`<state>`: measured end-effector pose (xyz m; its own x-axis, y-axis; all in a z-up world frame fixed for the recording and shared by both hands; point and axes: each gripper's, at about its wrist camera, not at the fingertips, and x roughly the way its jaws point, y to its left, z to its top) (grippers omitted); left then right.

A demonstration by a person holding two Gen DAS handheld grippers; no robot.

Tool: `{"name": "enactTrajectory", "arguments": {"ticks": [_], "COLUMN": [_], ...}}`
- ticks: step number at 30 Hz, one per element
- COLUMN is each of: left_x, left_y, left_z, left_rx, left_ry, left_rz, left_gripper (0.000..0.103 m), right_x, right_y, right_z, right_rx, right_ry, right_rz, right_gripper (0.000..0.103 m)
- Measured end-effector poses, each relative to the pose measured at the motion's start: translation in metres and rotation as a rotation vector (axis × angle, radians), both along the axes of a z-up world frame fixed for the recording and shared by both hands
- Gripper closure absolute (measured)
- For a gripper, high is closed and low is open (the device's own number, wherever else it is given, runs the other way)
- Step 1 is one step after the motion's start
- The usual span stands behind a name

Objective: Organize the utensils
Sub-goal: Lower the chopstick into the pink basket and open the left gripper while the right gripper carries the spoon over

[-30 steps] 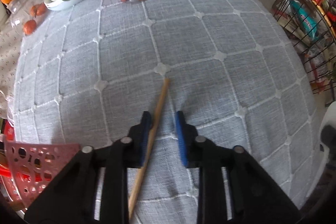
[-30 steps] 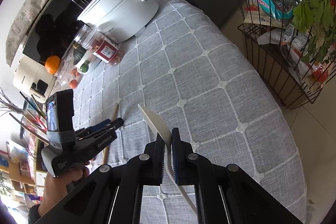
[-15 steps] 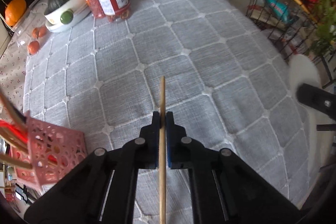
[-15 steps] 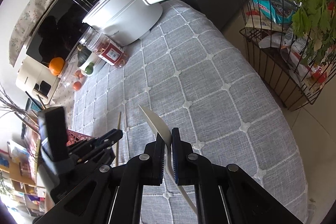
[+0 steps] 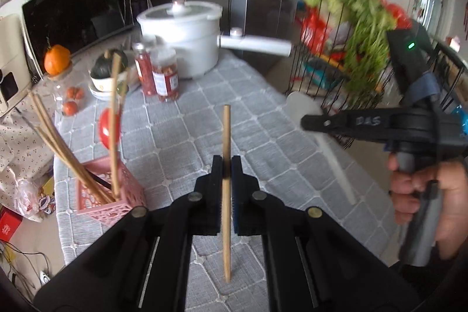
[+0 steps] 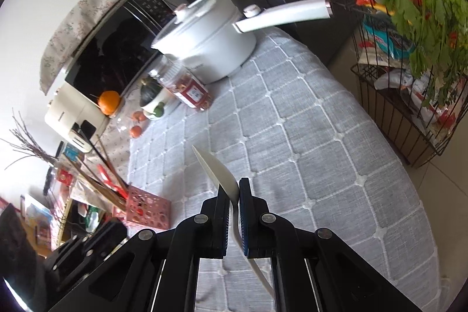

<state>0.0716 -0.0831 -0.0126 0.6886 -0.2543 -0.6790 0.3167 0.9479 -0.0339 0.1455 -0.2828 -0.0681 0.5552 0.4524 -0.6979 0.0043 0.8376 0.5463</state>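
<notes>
At the far left, near the table's [image 5: 263, 122] edge on the grey quilted cloth, stands a pink perforated basket [image 5: 128, 192] holding several wooden chopsticks [image 5: 58, 142] that lean out to the left, a more upright stick and a red spoon [image 5: 109, 127]. Behind it a white bowl [image 5: 101, 82] holds a dark green squash, with small orange fruits lying loose on the cloth beside it. Next come two clear jars [image 5: 163, 72] with red labels and reddish contents, touching each other, and just behind them a lidded white pot [image 5: 181, 31] with a long handle pointing right. In the middle, the left gripper [image 5: 225, 165] has its fingers pressed together on a single wooden chopstick [image 5: 225, 130], held upright above the cloth, clear of the table. Further right, the right gripper [image 6: 232, 192], held in a hand [image 5: 424, 195], pinches a white spatula [image 6: 218, 168] by its neck, blade forward over the cloth. At the far right a black wire basket [image 6: 409, 113] beside the table is packed with leafy greens and bright packets.
</notes>
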Motion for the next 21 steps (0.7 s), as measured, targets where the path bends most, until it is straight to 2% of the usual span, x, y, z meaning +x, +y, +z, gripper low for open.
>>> {"name": "enactTrajectory", "arguments": {"ticks": [5, 10, 14, 18, 21], "left_x": [-0.024, -0.037, -0.031, -0.031, -0.029], "left_y": [0.028, 0.064, 0.089, 0.110, 0.118], "left_z": [0.037, 0.084, 0.100, 0.095, 0.089], "left_rx": [-0.091, -0.192, -0.189, -0.199, -0.160], "left_ry": [-0.122, -0.275, -0.367, -0.428, -0.456], "left_rz": [0.006, 0.061, 0.133, 0.215, 0.255], "left_gripper": [0.097, 0.097, 0.097, 0.097, 0.097], "right_x": [-0.006, -0.003, 0.002, 0.007, 0.010], "right_y": [0.014, 0.025, 0.034, 0.049, 0.060], "right_z": [0.016, 0.019, 0.017, 0.014, 0.015], "right_rx": [-0.006, -0.019, -0.015, -0.016, -0.021], "right_ry": [-0.067, -0.091, -0.089, -0.089, -0.092], "right_rz": [0.010, 0.013, 0.020, 0.043, 0.066], "right_gripper": [0.097, 0.096, 0.097, 0.096, 0.097]}}
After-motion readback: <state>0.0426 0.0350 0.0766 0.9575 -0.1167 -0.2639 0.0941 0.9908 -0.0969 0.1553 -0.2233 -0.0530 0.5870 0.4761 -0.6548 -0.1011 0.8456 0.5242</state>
